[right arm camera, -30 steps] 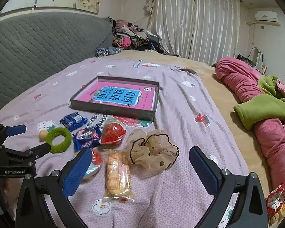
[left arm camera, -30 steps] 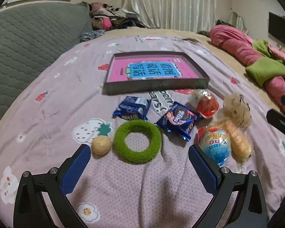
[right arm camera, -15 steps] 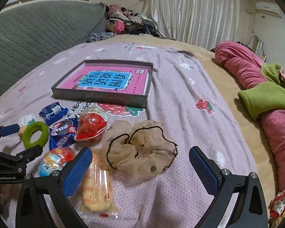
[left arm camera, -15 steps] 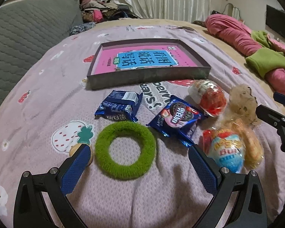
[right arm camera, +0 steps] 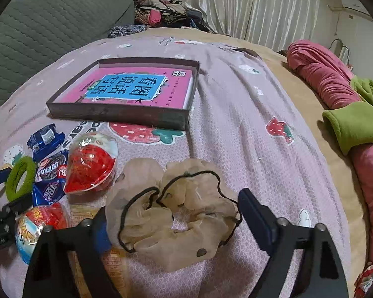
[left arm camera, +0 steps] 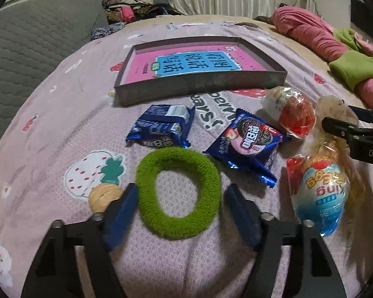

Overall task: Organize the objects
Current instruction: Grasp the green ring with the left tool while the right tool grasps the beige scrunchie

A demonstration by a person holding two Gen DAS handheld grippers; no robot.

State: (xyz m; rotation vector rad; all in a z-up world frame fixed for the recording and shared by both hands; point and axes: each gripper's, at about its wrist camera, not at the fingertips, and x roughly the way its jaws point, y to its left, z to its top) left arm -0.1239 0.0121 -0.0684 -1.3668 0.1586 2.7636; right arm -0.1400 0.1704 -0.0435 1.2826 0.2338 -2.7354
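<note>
Over the bedspread (left arm camera: 62, 129), both claws tilt down, closing around unpinched scrunchies.

Left wrist view: low and close over the bedspread (left arm camera: 62, 114), aimed steeply down and forward along the left gripper (left arm camera: 180, 204); green ring (left arm camera: 177, 191) fills the near foreground, box (left arm camera: 199, 84) lies beyond, curtains at the far edge.

Right wrist view: similar low, close, downward pitch along the right gripper (right arm camera: 171, 223), set further right; scrunchie (right arm camera: 171, 213) nearest.

Shared ground: box (right arm camera: 126, 113), ring (right arm camera: 21, 177), red egg (left arm camera: 296, 114) (right arm camera: 90, 162), blue egg (left arm camera: 320, 193) (right arm camera: 29, 228), both cookie packs, apparently. Each view catches the other gripper at its edge.
</note>
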